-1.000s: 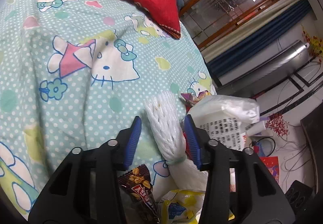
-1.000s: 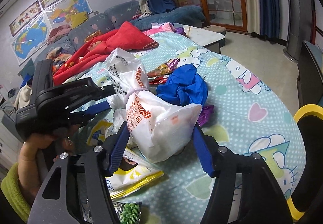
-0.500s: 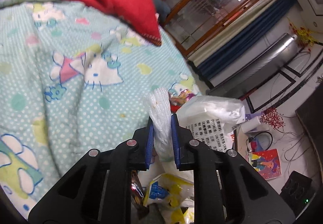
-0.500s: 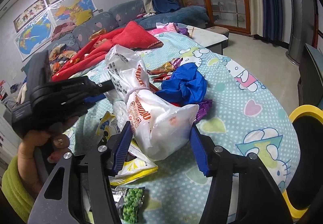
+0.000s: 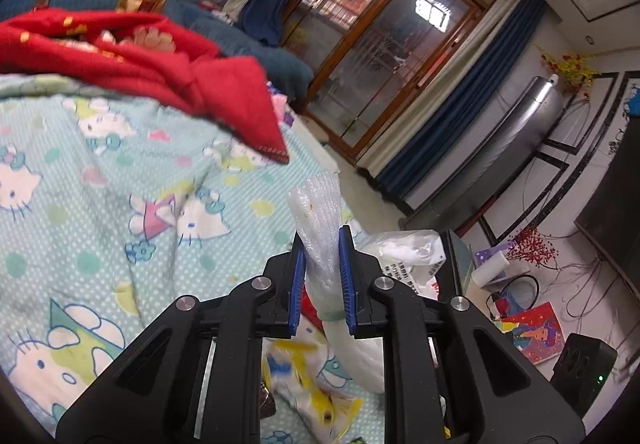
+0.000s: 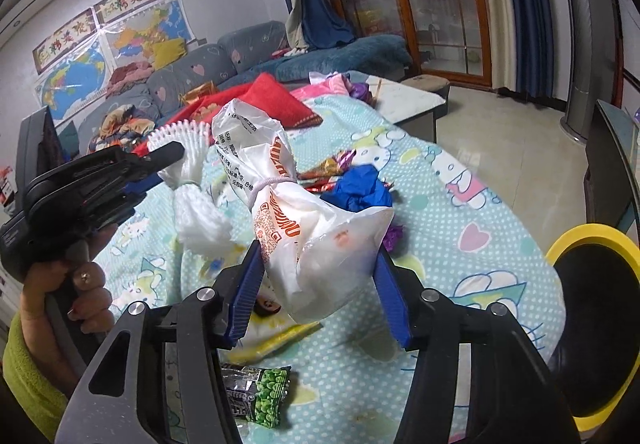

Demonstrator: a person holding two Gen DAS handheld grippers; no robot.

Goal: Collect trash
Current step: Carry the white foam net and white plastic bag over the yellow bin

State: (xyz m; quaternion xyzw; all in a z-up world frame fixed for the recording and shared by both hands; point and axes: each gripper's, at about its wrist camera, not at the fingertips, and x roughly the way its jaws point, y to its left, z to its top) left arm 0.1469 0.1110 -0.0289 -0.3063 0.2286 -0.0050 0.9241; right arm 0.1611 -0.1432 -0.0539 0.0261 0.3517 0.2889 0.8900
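Observation:
My left gripper (image 5: pixel 322 248) is shut on a white foam net sleeve (image 5: pixel 318 204), pinched near its tied waist and lifted off the bed. In the right wrist view the same left gripper (image 6: pixel 166 168) holds the foam net (image 6: pixel 200 220) at the left, with a person's hand (image 6: pixel 80 284) on its handle. My right gripper (image 6: pixel 316 284) has both blue pads against the sides of a tied white plastic bag (image 6: pixel 316 240) with orange print. That white plastic bag (image 5: pixel 404 252) also shows just right of the left gripper's fingers.
On the cartoon-cat bedspread (image 6: pixel 472 204) lie a crumpled blue wrapper (image 6: pixel 356 192), a purple wrapper (image 6: pixel 394 234), a green pea packet (image 6: pixel 260 398) and a yellow-white snack bag (image 5: pixel 316 388). A red blanket (image 5: pixel 160 60) lies at the back. A yellow-rimmed black bin (image 6: pixel 596 320) stands at the right.
The left jaws closed onto the foam net and lifted it up from the bed. The right jaws narrowed around the white bag and rose a little.

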